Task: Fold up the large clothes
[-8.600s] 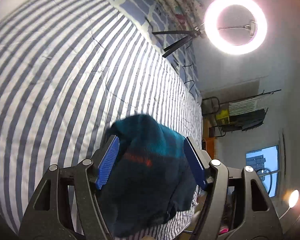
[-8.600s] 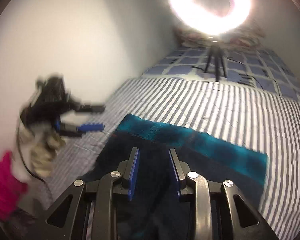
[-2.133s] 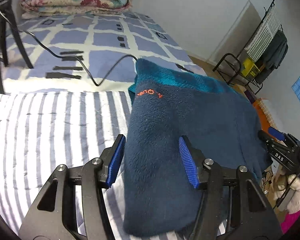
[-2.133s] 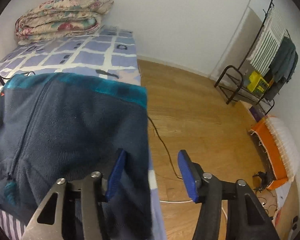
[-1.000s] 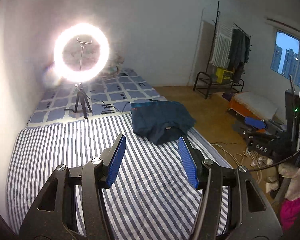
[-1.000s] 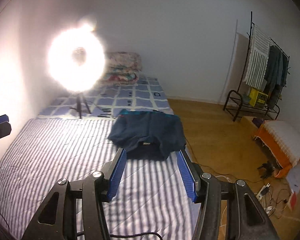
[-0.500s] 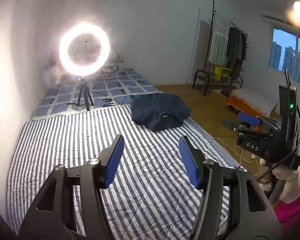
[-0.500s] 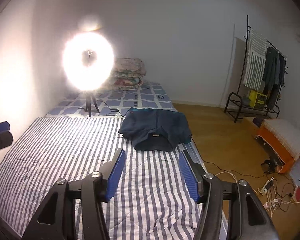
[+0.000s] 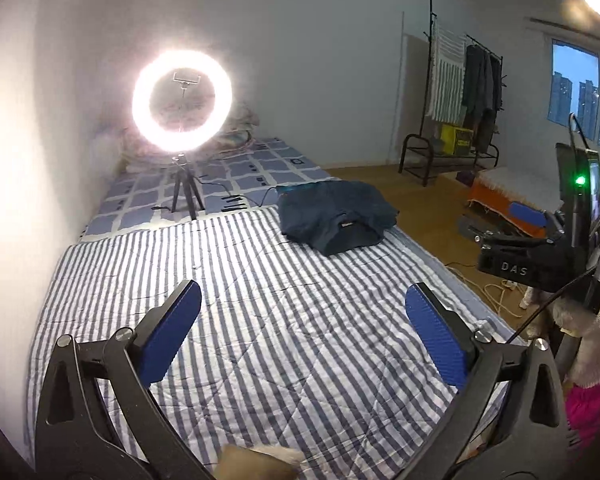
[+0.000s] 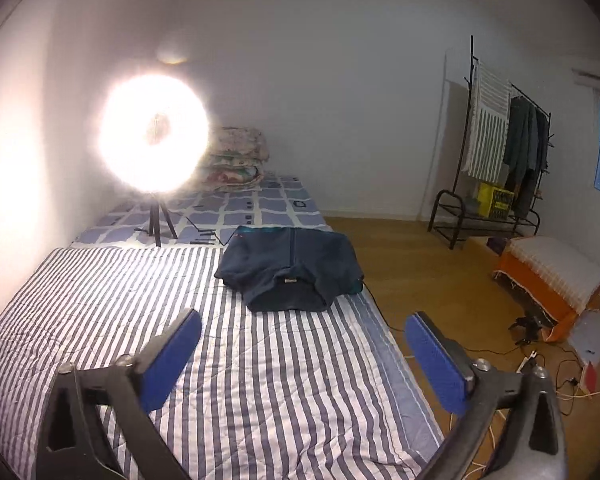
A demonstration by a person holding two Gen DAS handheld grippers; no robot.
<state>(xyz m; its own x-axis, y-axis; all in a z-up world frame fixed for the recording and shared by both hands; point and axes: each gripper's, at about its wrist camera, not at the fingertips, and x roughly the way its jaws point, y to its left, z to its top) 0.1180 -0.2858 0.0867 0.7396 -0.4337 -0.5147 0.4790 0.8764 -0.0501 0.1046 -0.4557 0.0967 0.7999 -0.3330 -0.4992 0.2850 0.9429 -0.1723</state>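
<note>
right wrist view: navy fleece jacket (image 10: 290, 272) lies folded at far right edge of striped bed (image 10: 100, 300), near ring light (image 10: 154, 136). right gripper (image 10: 302, 346) and left gripper (image 9: 302, 318) both spread wide, empty, well back. fold looks finished; nothing left visible.

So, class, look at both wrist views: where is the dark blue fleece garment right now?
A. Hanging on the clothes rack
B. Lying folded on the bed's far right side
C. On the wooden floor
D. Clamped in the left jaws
B: the fleece garment lies folded on the striped bed cover, while the left gripper and right gripper are open and hold nothing.
</note>
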